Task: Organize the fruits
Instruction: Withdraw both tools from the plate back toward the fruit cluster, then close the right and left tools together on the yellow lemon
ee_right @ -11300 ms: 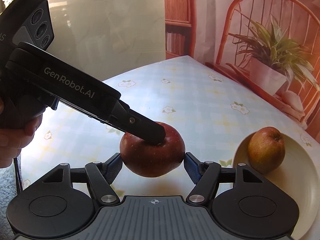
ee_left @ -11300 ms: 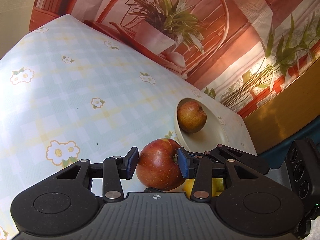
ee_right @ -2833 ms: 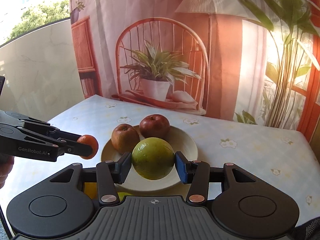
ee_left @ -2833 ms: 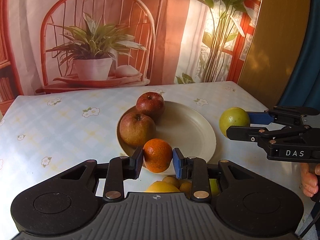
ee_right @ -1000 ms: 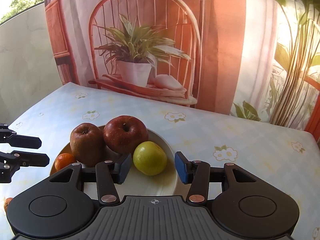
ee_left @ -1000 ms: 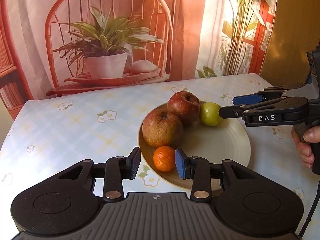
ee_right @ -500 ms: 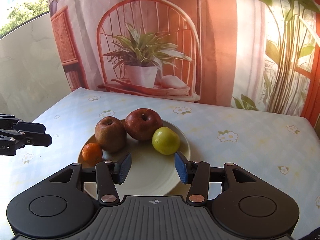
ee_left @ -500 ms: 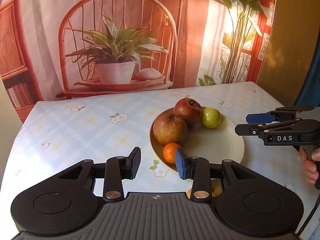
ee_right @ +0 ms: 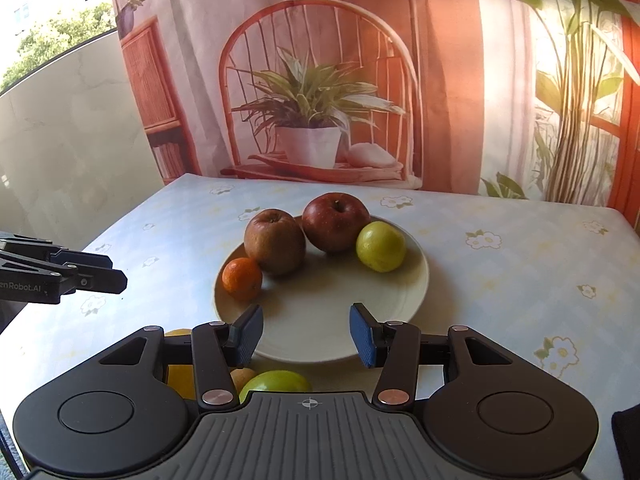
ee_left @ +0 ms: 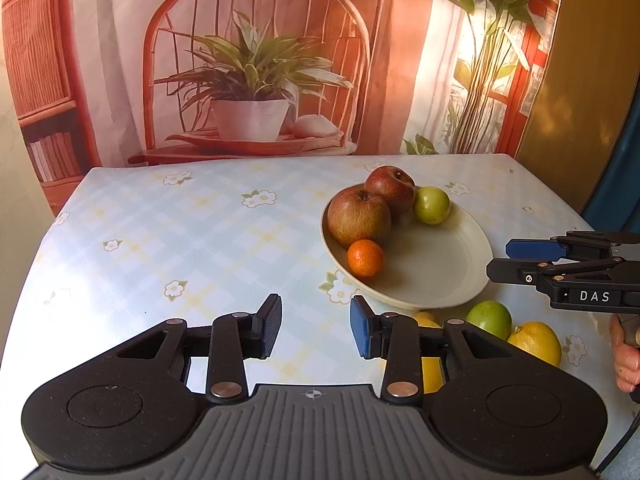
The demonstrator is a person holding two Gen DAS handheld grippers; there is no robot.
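Observation:
A cream plate [ee_left: 440, 276] [ee_right: 320, 328] holds a brownish apple [ee_left: 359, 216] [ee_right: 275, 241], a red apple [ee_left: 390, 189] [ee_right: 335, 221], a small green fruit [ee_left: 431, 205] [ee_right: 381, 246] and an orange [ee_left: 365, 258] [ee_right: 242, 279]. My left gripper [ee_left: 314, 330] is open and empty over the tablecloth, left of the plate's near rim. My right gripper [ee_right: 306, 334] is open and empty over the plate's near edge. Each gripper shows in the other's view: the right gripper [ee_left: 516, 258] at the right, the left gripper [ee_right: 110, 270] at the left.
Loose fruit lies on the table in front of the plate: a green fruit [ee_left: 489, 319] [ee_right: 276, 384] and yellow citrus [ee_left: 534, 342] [ee_right: 178, 376]. The flowered tablecloth [ee_left: 180, 240] stretches bare to the left. A printed backdrop [ee_left: 256, 80] hangs behind the table. A hand [ee_left: 626, 354] holds the right gripper.
Both grippers have drawn back from the plate, empty. The orange and the small green fruit stay on the plate where they were. The loose fruit in front of the plate has come into view.

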